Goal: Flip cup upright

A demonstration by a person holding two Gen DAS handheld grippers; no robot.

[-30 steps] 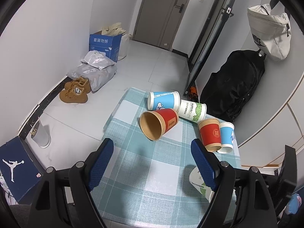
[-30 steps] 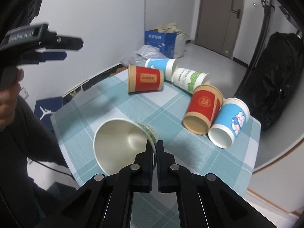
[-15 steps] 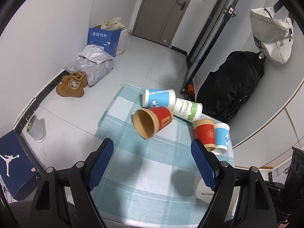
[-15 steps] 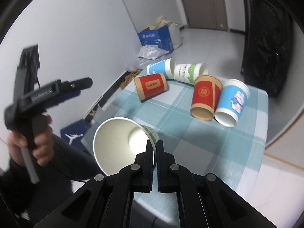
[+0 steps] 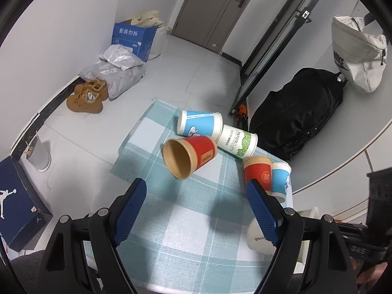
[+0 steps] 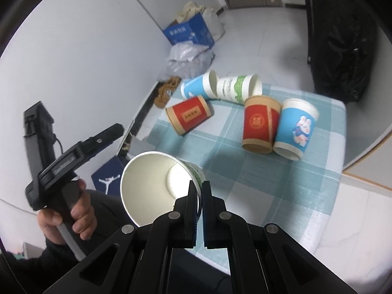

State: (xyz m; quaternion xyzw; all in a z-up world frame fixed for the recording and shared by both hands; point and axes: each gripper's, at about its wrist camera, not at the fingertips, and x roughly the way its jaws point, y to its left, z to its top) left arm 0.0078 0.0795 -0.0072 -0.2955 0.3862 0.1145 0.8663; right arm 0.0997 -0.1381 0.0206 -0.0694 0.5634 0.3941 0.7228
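The right claw (image 6: 200, 193) is clenched on the rim of a white paper cup (image 6: 156, 186) with a green pattern, one finger inside the wall and the other outside, and holds it clear of the bench (image 6: 325, 169) above the near left corner, tilted so that its open mouth faces the camera. In the left wrist view that cup (image 5: 259, 238) shows only partly, behind the right-hand finger. The left claw (image 5: 196, 213) is released, its blue-padded fingers (image 5: 129, 210) spread wide with nothing between them, held above the near part of the checked cloth. Five more cups lie on their sides toward the far end of the bench: a red cup (image 5: 189, 155) with a brown inside whose mouth opens toward the left claw, a blue cup (image 5: 199, 126) just behind it, a white and green cup (image 5: 236, 140) beside that, and a second red cup (image 5: 258, 175) touching a second blue cup (image 5: 280, 178) near the right edge. On the floor beyond stand a blue box (image 5: 133, 39), brown boots (image 5: 87, 96) and a black bag (image 5: 296, 120).
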